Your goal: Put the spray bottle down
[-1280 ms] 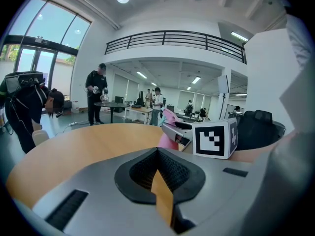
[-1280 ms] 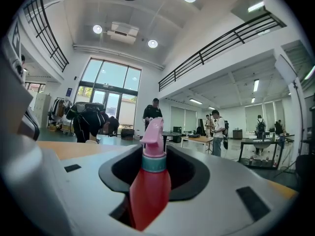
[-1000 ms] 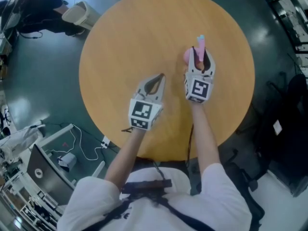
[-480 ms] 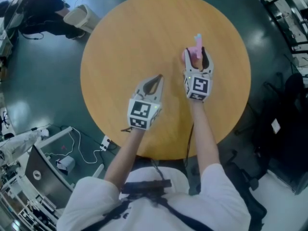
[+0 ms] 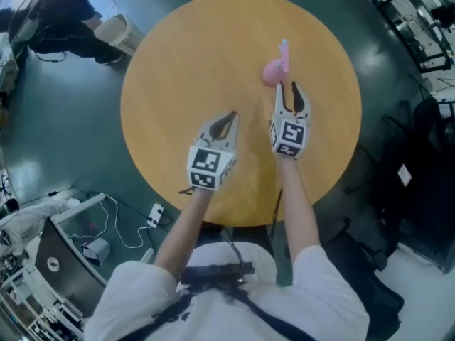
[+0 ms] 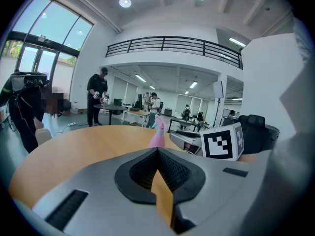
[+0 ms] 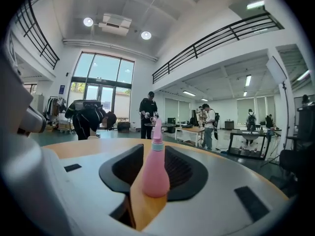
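Note:
A pink spray bottle stands upright on the round wooden table, right of its middle. It also shows in the right gripper view as the spray bottle just beyond the jaw tips, and in the left gripper view as the spray bottle farther off. My right gripper sits just short of the bottle and does not touch it. Its jaws are closing with nothing between them. My left gripper hovers over the table's near middle, its tips together and empty.
A person in dark clothes bends over at the far left, beside a pale bin. Cables and equipment lie on the floor at the lower left. Dark chairs and bags stand to the right of the table.
My right gripper opened off the spray bottle and drew back toward me. The bottle stays standing on the table. The left gripper has barely shifted.

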`<state>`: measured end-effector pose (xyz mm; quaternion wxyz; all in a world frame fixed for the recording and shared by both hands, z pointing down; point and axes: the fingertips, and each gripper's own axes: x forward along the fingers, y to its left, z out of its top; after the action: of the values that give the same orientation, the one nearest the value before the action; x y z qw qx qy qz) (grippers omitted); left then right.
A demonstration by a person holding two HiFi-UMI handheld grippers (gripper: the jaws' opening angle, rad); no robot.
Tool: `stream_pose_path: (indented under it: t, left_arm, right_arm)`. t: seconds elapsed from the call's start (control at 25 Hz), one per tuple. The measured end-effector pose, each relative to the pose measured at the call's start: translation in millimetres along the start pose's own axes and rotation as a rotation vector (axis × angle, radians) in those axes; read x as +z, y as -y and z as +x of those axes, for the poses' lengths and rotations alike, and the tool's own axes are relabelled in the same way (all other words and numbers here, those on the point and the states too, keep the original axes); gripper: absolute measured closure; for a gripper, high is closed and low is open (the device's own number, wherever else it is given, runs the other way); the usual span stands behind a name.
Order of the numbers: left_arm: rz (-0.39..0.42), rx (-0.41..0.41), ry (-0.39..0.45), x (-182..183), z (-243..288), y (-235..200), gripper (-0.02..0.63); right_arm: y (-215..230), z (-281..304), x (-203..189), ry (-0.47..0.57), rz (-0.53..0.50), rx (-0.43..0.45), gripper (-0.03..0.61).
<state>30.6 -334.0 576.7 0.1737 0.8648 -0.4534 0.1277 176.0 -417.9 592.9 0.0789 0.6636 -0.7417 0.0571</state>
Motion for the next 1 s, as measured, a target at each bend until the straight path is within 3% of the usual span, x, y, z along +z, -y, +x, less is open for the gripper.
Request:
stream_pose_path:
  t: [0.56, 0.84, 1.0]
  left_arm:
    - [0.056, -0.033, 0.044, -9.6, -63.7, 8.6, 0.603]
    - [0.100, -0.076, 0.097, -1.0, -115.1, 38.6, 0.603]
    - [0.107, -0.093, 0.136, 11.0, -149.1, 55.1, 0.603]
  right_arm:
    - [-52.5, -106.9, 33.3, 0.033, -0.003, 0.037, 0.535]
    - [-79.8, -180.2, 54.4, 0.047, 0.001, 0.067, 0.552]
    - [-102.5, -226.2, 85.8, 0.084, 0.026, 0.089, 0.552]
